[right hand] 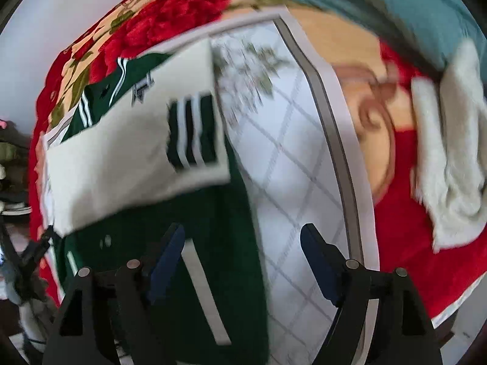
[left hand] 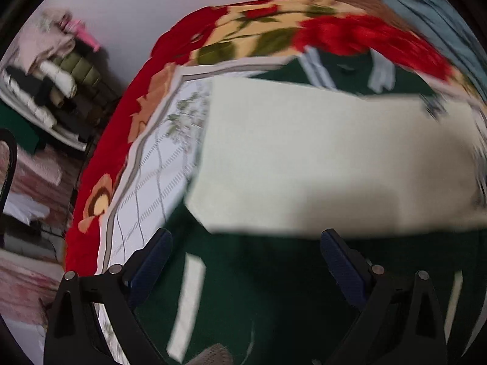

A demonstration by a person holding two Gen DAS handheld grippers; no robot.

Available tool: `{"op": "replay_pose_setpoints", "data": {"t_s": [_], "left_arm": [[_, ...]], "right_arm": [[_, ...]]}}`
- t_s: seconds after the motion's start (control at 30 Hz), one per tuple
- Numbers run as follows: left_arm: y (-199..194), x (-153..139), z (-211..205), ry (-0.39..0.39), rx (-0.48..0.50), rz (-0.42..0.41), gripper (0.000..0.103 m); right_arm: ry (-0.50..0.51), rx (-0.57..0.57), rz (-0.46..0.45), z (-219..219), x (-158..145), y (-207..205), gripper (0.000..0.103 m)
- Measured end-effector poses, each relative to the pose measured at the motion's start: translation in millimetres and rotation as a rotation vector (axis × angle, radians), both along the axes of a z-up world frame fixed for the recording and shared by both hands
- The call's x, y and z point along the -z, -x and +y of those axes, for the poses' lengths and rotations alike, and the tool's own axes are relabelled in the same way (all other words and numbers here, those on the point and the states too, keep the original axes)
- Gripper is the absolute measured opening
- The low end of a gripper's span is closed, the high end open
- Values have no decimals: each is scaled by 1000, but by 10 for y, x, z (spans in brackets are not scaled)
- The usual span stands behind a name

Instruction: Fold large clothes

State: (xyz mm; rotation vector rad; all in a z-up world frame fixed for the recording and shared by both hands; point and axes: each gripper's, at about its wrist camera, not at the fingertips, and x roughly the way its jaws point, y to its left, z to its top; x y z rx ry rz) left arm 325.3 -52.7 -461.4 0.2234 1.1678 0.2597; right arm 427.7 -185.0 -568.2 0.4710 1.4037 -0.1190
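Note:
A dark green jacket with white stripes lies flat on a white patterned sheet. A cream sleeve is folded across its chest. In the right wrist view the jacket lies at left, its cream sleeve ending in a green striped cuff. My left gripper is open and empty just above the jacket's lower body. My right gripper is open and empty above the jacket's right edge.
A red floral blanket covers the bed under the white sheet. Stacked clothes on shelves stand at left. A teal cloth and a white fluffy garment lie at the right.

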Motion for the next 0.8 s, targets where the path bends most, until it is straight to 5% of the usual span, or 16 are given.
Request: {"op": "replay_pose_setpoints", "data": {"t_s": [0.17, 0.47, 0.63, 0.7, 0.8], "left_arm": [[690, 123, -828, -70, 55, 108, 100], [1900, 456, -2543, -183, 116, 293, 100], [2105, 857, -3208, -550, 188, 196, 100], [2046, 996, -3238, -627, 165, 183, 100], [1951, 1022, -3225, -621, 117, 203, 100]], "right_arm": [[-128, -36, 87, -451, 311, 420, 80], [-203, -148, 194, -1379, 536, 1030, 80], [-206, -115, 235, -1897, 653, 1176, 80], [-203, -117, 243, -2006, 698, 1160, 80], [-193, -135, 246, -2064, 732, 1098, 80]]}}
